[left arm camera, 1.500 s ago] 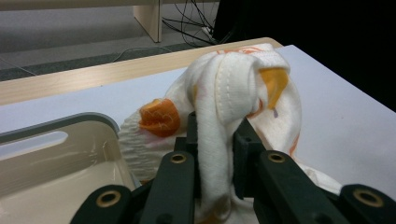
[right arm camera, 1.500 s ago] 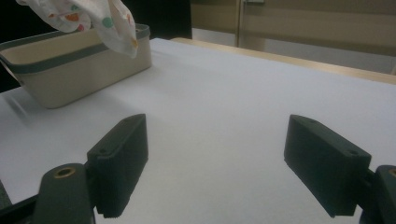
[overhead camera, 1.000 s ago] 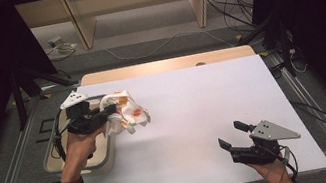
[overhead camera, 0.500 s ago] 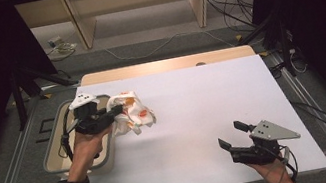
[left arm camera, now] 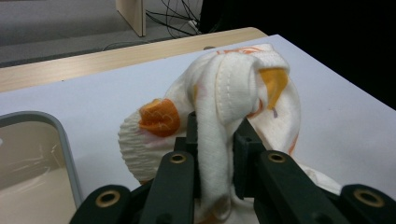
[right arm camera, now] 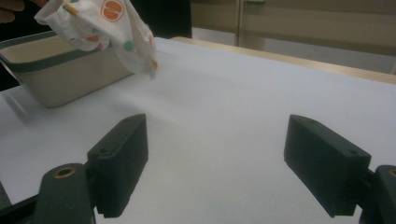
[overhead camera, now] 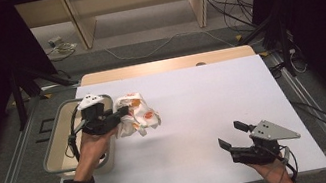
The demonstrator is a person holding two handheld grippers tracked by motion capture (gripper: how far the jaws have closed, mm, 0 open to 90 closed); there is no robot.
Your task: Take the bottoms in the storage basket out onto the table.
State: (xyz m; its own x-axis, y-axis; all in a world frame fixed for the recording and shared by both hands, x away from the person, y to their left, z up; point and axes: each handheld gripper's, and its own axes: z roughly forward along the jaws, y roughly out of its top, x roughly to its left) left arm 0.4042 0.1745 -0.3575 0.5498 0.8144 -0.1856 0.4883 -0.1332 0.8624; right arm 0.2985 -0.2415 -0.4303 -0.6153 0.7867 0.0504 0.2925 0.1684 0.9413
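Tongs of the left gripper pinch a white, orange-patterned cloth beside a beige plastic tub; right gripper gapes wide, empty.

I can read no text, label, brand, number or sign in any of my views. The only markings I find are a print on the white cloth, at about ten o'clock from the table's middle in the high view: orange shapes with no letters I can make out. In the right gripper view the cloth hangs at eleven o'clock and bears an orange round patch with pale marks inside it, too blurred for me to read. In the left gripper view the cloth shows orange patches, one with a scale-like pattern, again without lettering.
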